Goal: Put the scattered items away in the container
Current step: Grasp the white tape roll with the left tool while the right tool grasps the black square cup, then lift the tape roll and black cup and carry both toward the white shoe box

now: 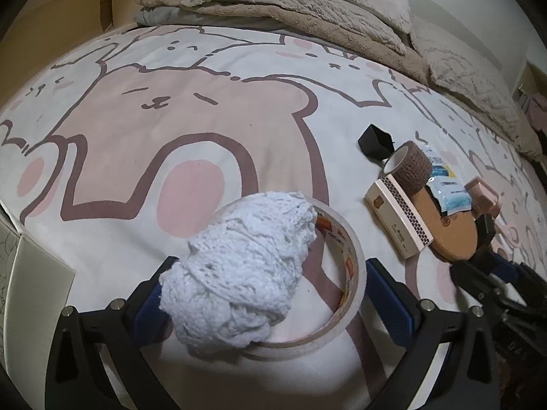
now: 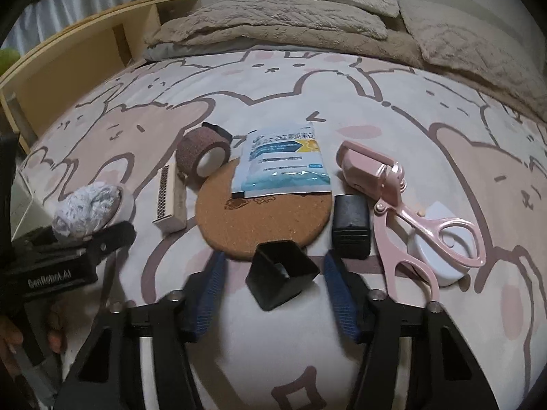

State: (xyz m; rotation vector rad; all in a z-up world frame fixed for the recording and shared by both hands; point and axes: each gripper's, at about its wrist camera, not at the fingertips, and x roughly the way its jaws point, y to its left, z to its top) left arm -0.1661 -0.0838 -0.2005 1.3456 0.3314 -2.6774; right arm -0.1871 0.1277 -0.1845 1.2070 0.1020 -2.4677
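While spread wide, left gripper [image 1: 266,294] jaws straddling a clear tape roll [image 1: 342,273] lying flat on the bed [image 1: 171,109], with a white knit bundle [image 1: 239,273] slumped over the roll's near-left rim and against the left finger. Not clamped on anything yet. Right gripper [image 2: 270,294] jaws likewise open, flanking a small black cap [image 2: 283,273] without touching it. Beyond: cork mat [image 2: 263,225], sachet [image 2: 280,167], brown tape [image 2: 201,153], matchbox [image 2: 169,198], black block [image 2: 352,225], pink scissors [image 2: 410,215], white disc [image 2: 441,249]. Box [image 1: 37,273], probably the container, at far left. Risks, as judgement: closing could catch knit and roll together, or squeeze only soft knit and drop it; cap may skid on soft bedding.
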